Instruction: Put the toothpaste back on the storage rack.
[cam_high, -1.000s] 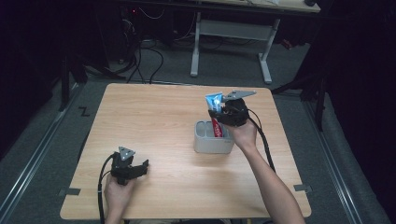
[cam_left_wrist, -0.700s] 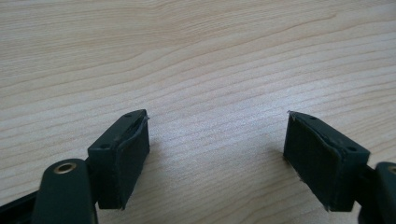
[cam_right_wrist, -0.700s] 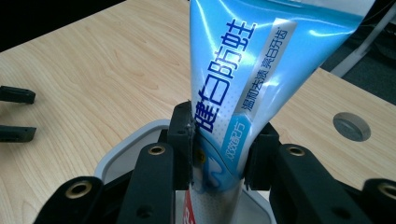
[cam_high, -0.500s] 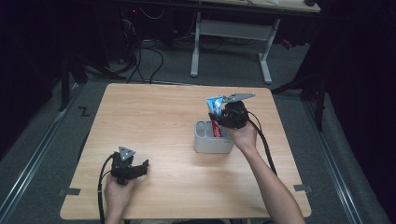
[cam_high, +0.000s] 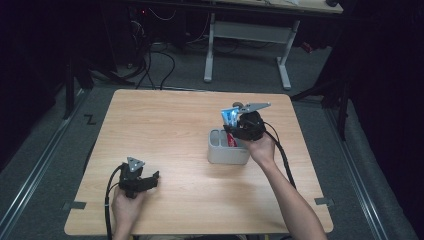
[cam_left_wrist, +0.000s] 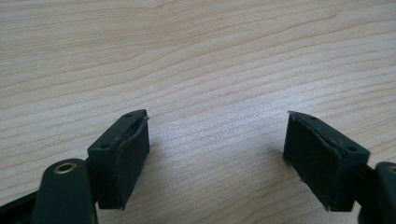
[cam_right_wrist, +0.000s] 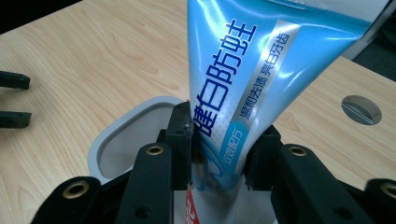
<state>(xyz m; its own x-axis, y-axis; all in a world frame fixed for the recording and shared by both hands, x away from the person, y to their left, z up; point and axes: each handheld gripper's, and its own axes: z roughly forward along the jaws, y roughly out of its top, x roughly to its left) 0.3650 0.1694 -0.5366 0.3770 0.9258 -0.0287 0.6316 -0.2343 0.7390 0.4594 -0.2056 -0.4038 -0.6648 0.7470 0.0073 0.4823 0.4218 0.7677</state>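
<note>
A light-blue toothpaste tube (cam_right_wrist: 243, 70) stands upright with its lower end down in a grey holder (cam_right_wrist: 116, 140). My right gripper (cam_right_wrist: 224, 126) is shut on the tube just above the holder's rim, one pad pressed on each side. In the high view the tube (cam_high: 230, 115) sticks up above the right gripper (cam_high: 239, 131) over the holder (cam_high: 226, 156) right of the table's middle. A red and white patch (cam_high: 231, 141) shows inside the holder. My left gripper (cam_high: 151, 178) rests open on the wood near the front left, its jaws (cam_left_wrist: 217, 119) wide apart with nothing between them.
The wooden table (cam_high: 165, 125) has bare wood around the holder. A round cable hole (cam_right_wrist: 361, 109) lies in the tabletop beyond the tube. Desk legs (cam_high: 210, 50) and cables stand on the floor behind the table.
My right gripper has sunk slightly with the tube toward the holder. The left gripper has stayed where it was.
</note>
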